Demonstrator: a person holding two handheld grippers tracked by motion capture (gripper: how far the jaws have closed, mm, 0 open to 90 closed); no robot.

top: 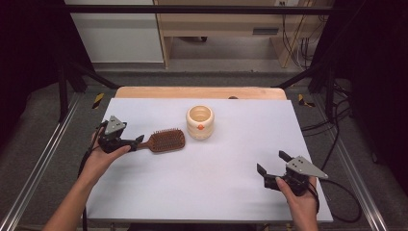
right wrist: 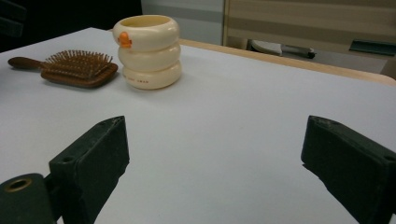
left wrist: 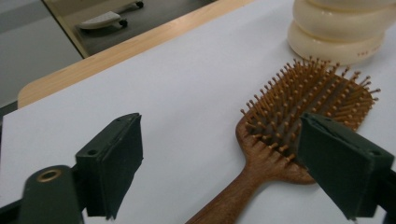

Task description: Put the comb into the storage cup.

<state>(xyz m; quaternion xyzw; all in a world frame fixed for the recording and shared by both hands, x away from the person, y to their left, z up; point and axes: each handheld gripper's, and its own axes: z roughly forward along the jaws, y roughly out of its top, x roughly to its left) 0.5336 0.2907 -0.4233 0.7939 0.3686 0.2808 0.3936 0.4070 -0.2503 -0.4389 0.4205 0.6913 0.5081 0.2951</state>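
The left gripper (top: 137, 141) sits at the left side of the table (top: 226, 168), held in the person's left hand (top: 103, 156); its jaws stand wide apart and hold nothing; in the left gripper view (left wrist: 219, 163) they straddle the handle end of the brush (left wrist: 299, 121), one jaw on bare table, the other in front of the edge of the brush head, and whether that jaw touches the wood I cannot tell. The brush (top: 166, 140) lies flat, bristles up, handle toward the left gripper, head toward the cup (top: 199, 122); the cup stands upright just beside the brush head, cream, ringed like three stacked bands, with a small orange mark on its front; the two look close but apart in the right gripper view, brush (right wrist: 77, 69) left of cup (right wrist: 148, 51).

The right gripper (top: 272, 166) rests at the near right of the table in the right hand (top: 300, 199); its jaws are also wide open and empty; bare table lies between them (right wrist: 212, 163); it is well apart from brush and cup. A wooden edge (top: 199, 92) shows beyond the white surface at the far side.
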